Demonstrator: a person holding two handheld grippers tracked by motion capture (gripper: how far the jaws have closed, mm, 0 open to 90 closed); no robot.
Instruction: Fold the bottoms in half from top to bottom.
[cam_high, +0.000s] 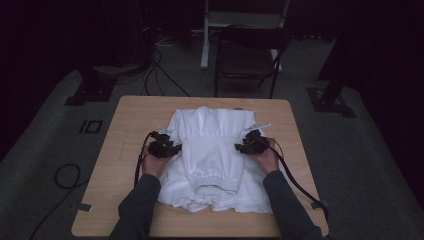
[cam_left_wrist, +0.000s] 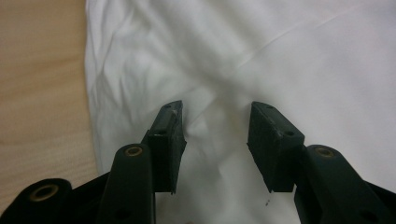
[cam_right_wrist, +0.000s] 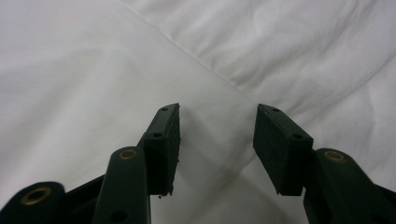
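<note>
A white garment (cam_high: 210, 155) lay spread on the wooden table (cam_high: 115, 165), folded partly over itself, with an elastic-gathered band facing the person near the table's front edge. The left gripper (cam_high: 164, 145) sat over the garment's left side and the right gripper (cam_high: 252, 142) over its right side, each held in a hand coming in from below. In the left gripper view its jaws stood apart with a small pucker of cloth (cam_left_wrist: 210, 135) between them, the pads not pressing on it; in the right gripper view the jaws were likewise parted over smooth fabric (cam_right_wrist: 93, 93), holding nothing. The cloth looked light, thin and limp (it creased and bunched readily), so it would likely sag and slip rather than keep any shape when lifted. A seam, a fold edge or the thicker gathered band (cam_high: 216, 181) probably offered the surest hold, pinched on both sides together.
</note>
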